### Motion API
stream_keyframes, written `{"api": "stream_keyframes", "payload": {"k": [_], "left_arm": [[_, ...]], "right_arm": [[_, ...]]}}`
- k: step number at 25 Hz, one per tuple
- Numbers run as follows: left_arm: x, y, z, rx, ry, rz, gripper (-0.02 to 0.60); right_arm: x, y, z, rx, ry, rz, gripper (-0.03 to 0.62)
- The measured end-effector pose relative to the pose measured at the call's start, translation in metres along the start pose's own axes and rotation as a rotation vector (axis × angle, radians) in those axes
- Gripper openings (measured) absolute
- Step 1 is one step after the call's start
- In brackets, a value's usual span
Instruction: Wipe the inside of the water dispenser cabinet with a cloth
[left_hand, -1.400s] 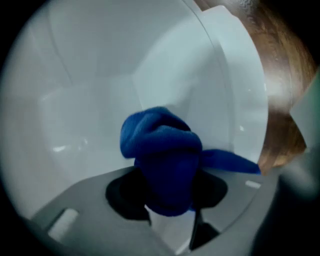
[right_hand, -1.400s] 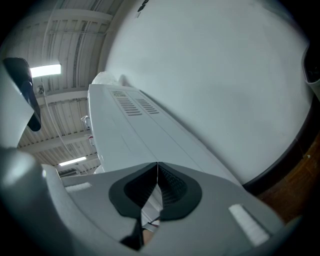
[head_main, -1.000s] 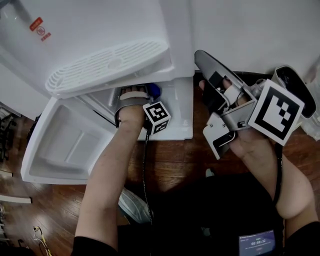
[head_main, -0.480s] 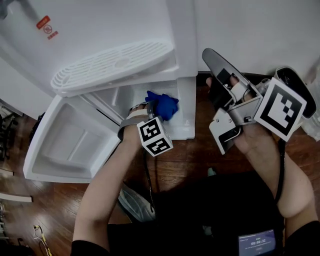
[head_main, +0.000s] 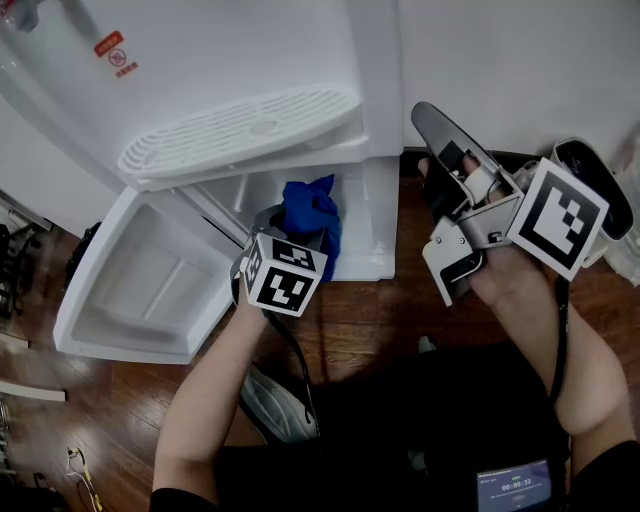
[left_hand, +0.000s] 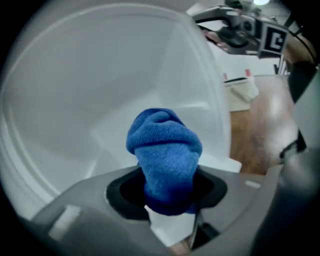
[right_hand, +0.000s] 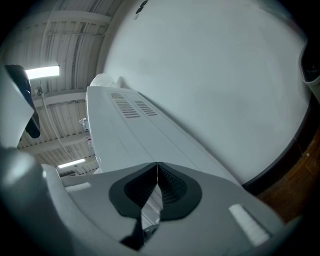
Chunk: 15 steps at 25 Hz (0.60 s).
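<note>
Head view: the left tongs (head_main: 290, 232) sit at the mouth of the open water dispenser cabinet (head_main: 362, 245), gripping a bunched blue cloth (head_main: 312, 212) over the front lip. The cabinet door (head_main: 140, 290) hangs open to the left. The right tongs (head_main: 422, 112) are held up beside the dispenser, well apart from the cabinet. Left gripper view: the jaws clamp the cloth at its waist and have just been opening slightly, with the cloth between them; white interior walls lie beyond it, and the cloth touches none of them. Right gripper view: the jaws are fully together with nothing between them. Judgement: wiping is in progress, the cloth is off the surfaces, and the inner walls and floor may need further passes.
</note>
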<state>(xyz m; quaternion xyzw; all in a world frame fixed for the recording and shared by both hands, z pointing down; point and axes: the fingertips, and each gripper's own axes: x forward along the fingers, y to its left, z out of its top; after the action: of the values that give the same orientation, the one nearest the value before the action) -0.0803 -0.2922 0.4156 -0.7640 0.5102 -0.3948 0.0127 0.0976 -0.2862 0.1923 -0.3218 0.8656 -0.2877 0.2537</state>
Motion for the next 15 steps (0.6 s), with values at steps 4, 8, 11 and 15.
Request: {"api": "stream_keyframes", "payload": {"k": [4, 8, 11, 15], "left_arm": [[0.049, 0.039, 0.011, -0.038, 0.007, 0.18, 0.202], [0.095, 0.038, 0.019, 0.079, 0.071, 0.193, 0.202], [0.111, 0.024, 0.013, 0.176, 0.094, 0.179, 0.202], [0.122, 0.014, 0.01, 0.266, 0.094, 0.155, 0.197]], "right_arm": [[0.001, 0.0, -0.006, 0.012, 0.018, 0.0, 0.006], [0.001, -0.001, -0.006, 0.031, 0.025, 0.001, 0.006], [0.002, -0.003, -0.01, 0.046, 0.038, 0.0, 0.006], [0.005, -0.001, -0.014, 0.052, 0.043, 0.019, 0.006]]}}
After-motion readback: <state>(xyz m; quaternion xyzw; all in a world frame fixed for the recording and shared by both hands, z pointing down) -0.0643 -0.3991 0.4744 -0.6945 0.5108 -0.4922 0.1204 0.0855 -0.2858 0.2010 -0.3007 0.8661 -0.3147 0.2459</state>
